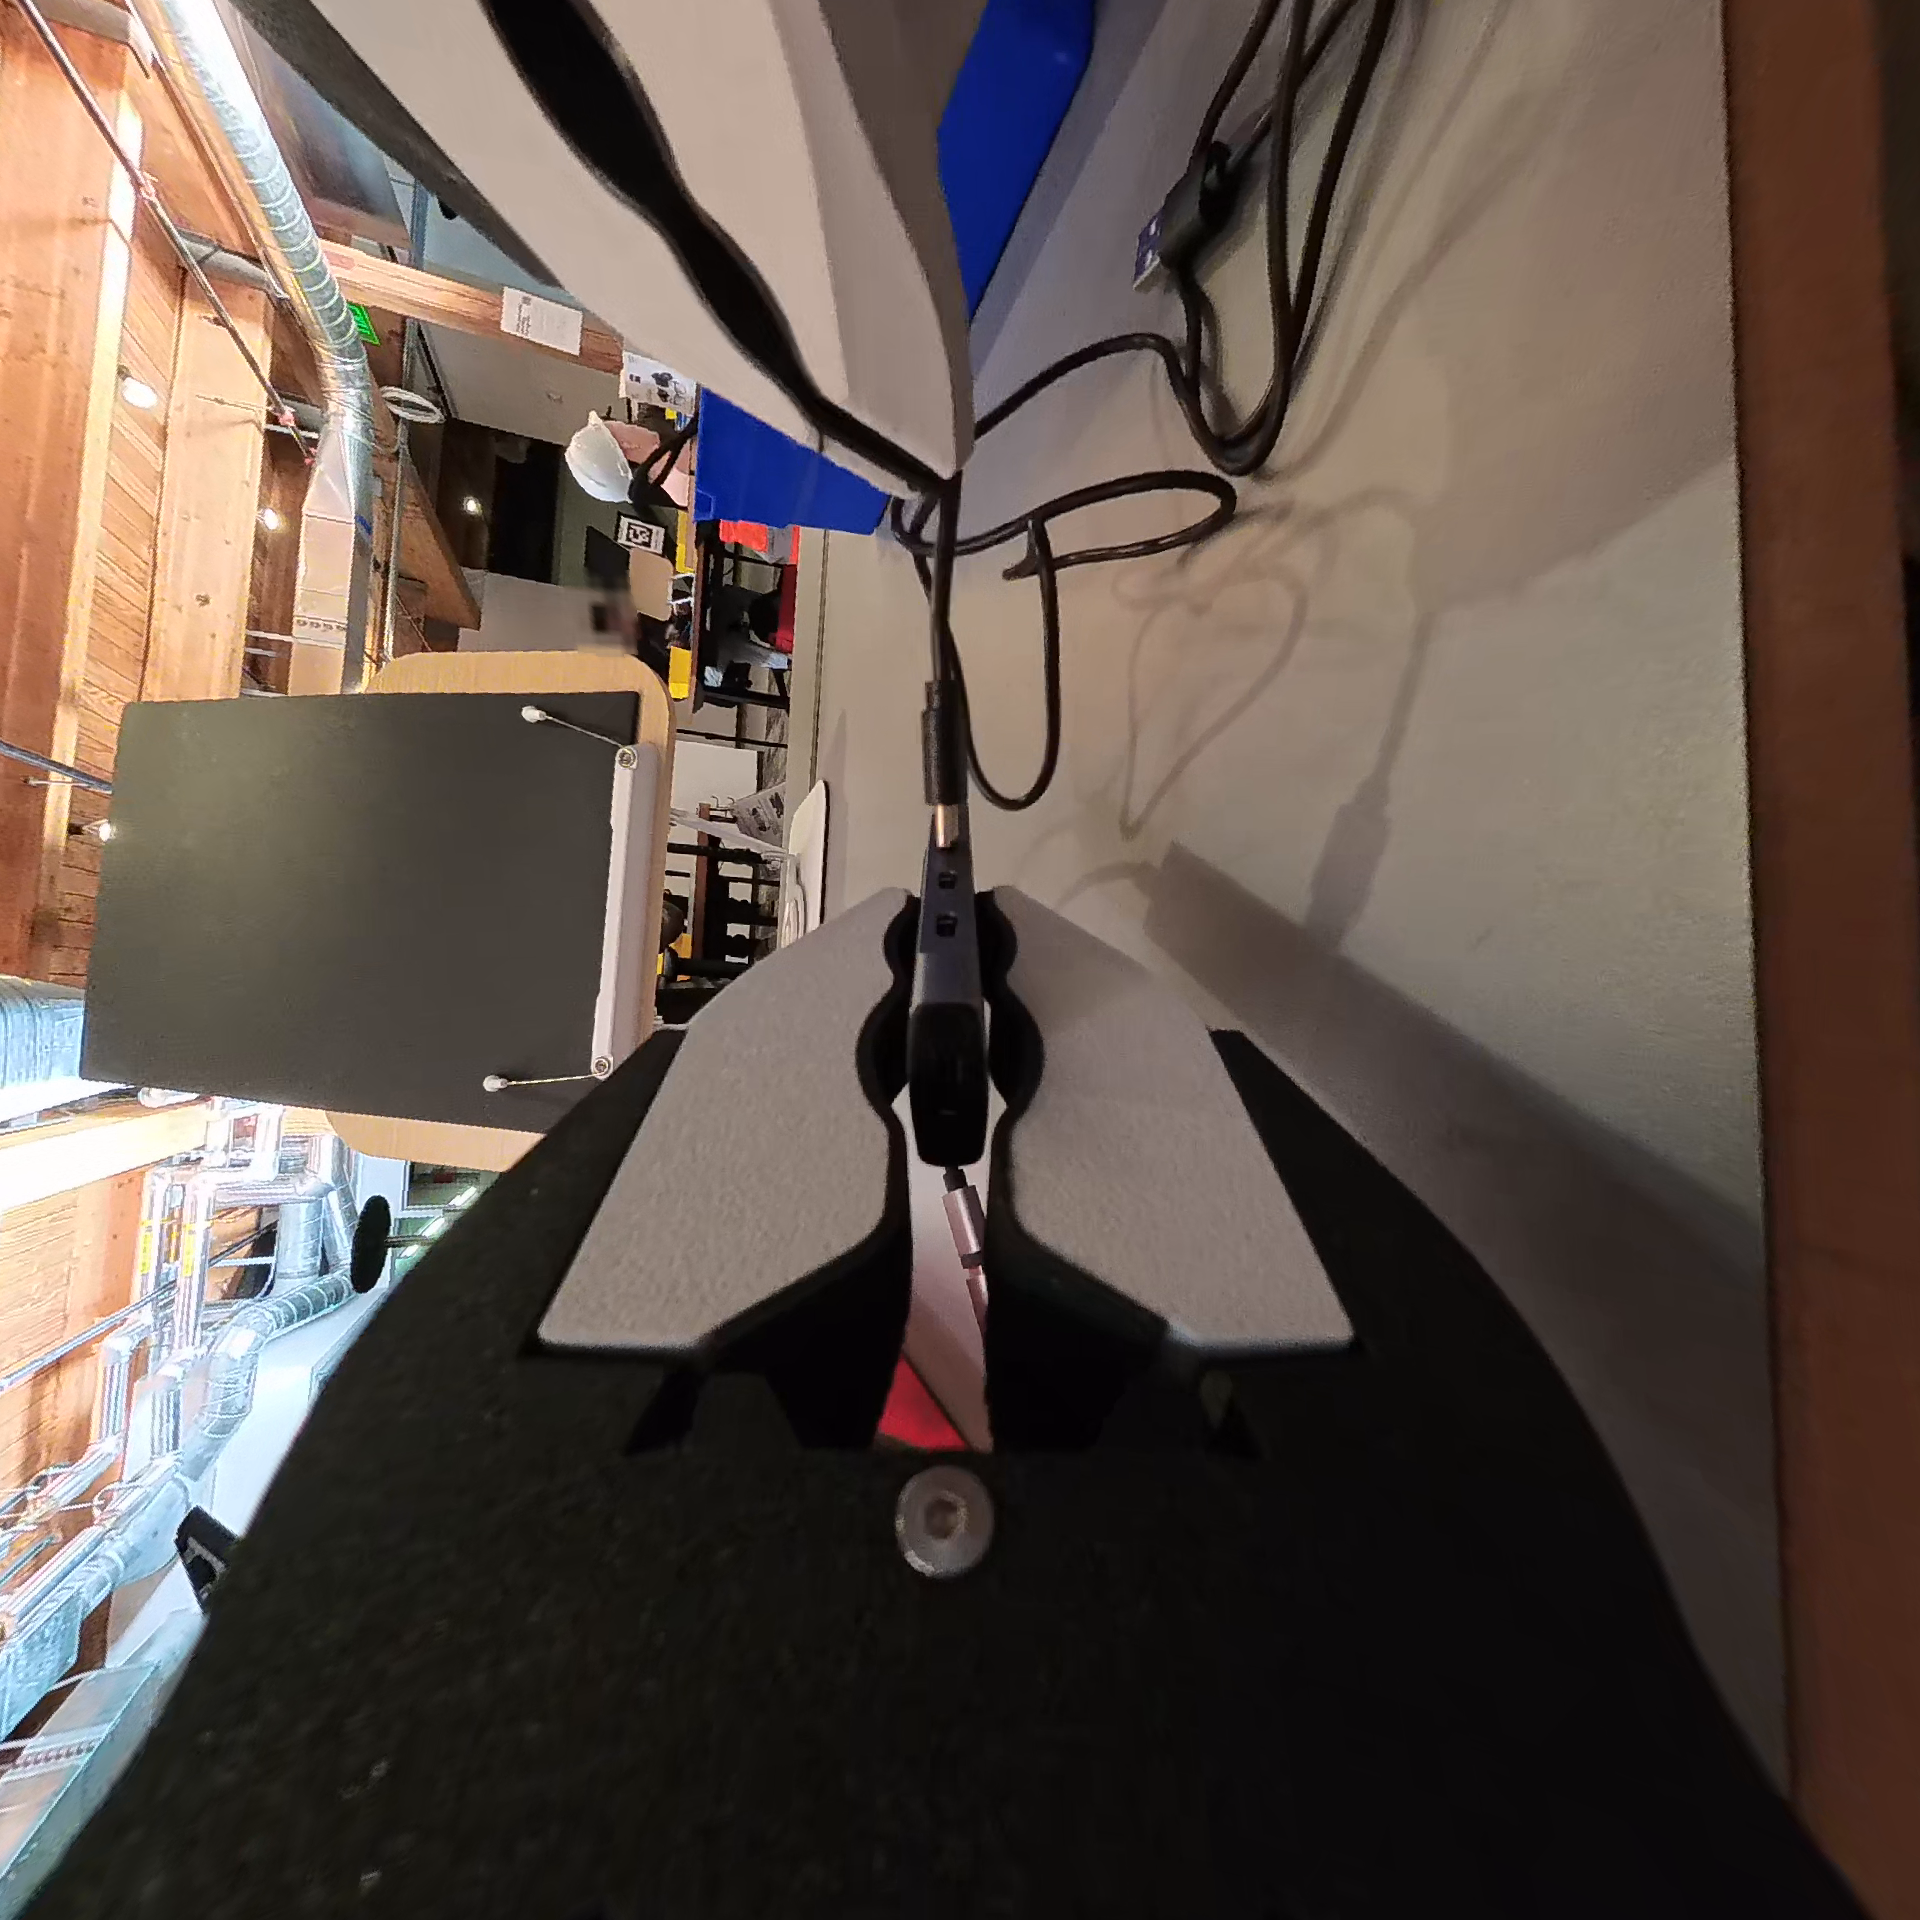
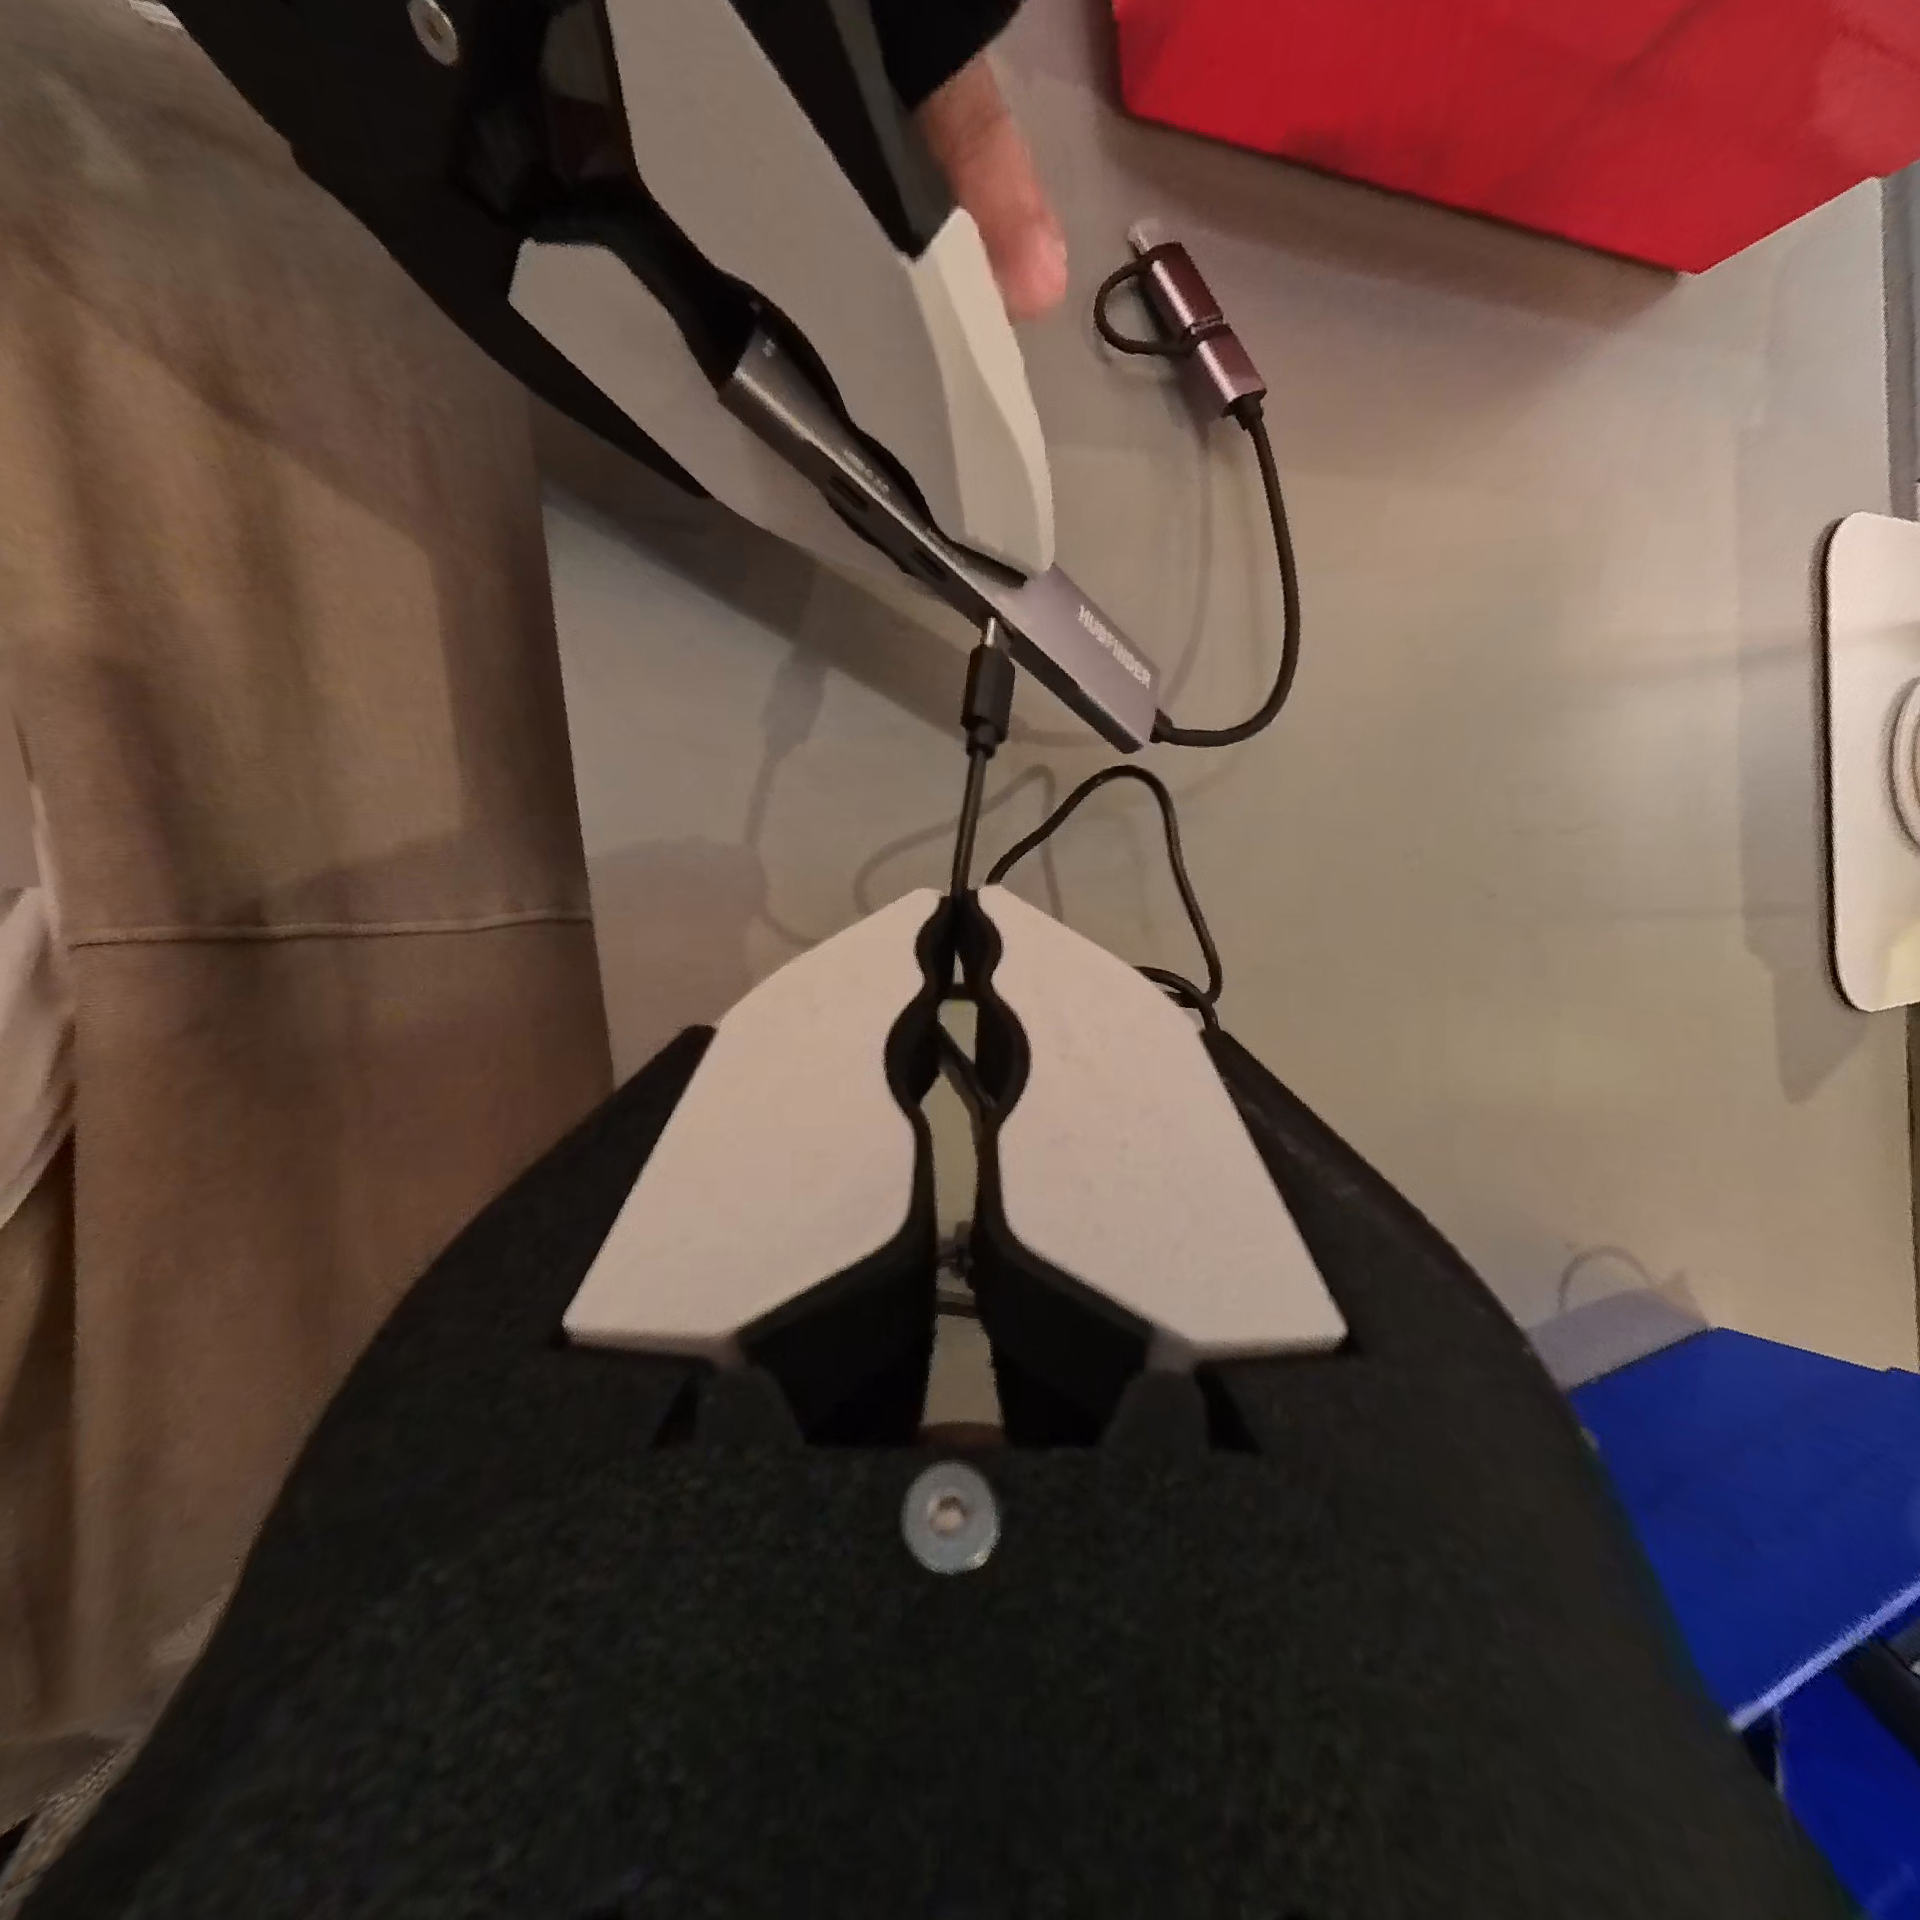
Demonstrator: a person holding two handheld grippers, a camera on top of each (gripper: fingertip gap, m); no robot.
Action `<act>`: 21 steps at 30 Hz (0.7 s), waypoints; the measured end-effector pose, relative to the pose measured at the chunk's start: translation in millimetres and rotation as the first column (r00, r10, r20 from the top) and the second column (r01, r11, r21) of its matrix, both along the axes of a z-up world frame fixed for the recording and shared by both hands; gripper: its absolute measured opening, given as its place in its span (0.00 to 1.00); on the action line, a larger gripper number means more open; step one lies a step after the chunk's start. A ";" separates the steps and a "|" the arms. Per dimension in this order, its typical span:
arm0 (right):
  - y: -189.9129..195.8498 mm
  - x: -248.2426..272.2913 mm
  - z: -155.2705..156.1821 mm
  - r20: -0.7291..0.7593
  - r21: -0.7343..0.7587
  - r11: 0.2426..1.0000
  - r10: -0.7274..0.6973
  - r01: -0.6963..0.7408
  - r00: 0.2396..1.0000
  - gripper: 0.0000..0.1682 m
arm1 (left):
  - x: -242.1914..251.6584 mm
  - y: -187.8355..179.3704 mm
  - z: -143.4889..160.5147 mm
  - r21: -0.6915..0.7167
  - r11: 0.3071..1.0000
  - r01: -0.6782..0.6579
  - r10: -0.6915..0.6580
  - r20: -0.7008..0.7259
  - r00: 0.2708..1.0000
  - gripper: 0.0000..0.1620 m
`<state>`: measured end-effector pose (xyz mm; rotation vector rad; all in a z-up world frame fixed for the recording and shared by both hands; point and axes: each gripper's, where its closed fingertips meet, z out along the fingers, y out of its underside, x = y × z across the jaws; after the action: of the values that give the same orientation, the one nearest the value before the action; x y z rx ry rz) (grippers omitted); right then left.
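**Hub in one gripper, cable plug in the other, tips almost meeting**

Nearest in the left wrist view, the left gripper [image 1: 948, 914] is clenched on a slim grey hub [image 1: 943, 997], gripped across its narrow sides so that one end pokes out past the fingertips. The hub looks rigid and light, with smooth metal faces that could slip if held only at a corner; the flat long sides are the sensible place to hold it. Its own short lead hangs off the far end to a reddish-brown adapter [image 2: 1205, 312] lying on the table [image 2: 1507, 727].

The right gripper [image 2: 961, 904] is clamped on a thin black cable [image 2: 971, 821] just behind its plug [image 2: 989, 686]. The cable is soft and bends freely, so the stiff plug body, not the cord, is the better place to hold it; gripped this far back, the plug can wobble. The plug's metal tip sits right at the edge of the hub, touching or just short of it; whether it has entered a port cannot be told.

Beyond, the slack cable loops over the pale table towards a second black plug [image 1: 1179, 223]. A red bin [image 2: 1507, 114] lies at the far side, a blue bin [image 2: 1745, 1507] close by, and a white pad [image 2: 1870, 769] at the table's edge. A person in a beige garment [image 2: 260, 727] stands alongside.
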<state>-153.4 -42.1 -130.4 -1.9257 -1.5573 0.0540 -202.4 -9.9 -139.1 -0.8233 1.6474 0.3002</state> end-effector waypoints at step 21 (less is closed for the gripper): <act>6.0 -19.9 -7.5 -0.342 -0.255 0.952 -0.254 0.171 0.905 0.06 | -14.8 22.0 -4.9 -0.085 0.988 -0.133 0.133 -0.005 0.991 0.06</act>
<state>-173.2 -36.0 -137.9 -2.0980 -1.1184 0.4883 -217.1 12.1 -144.0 -0.9997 1.6163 0.3245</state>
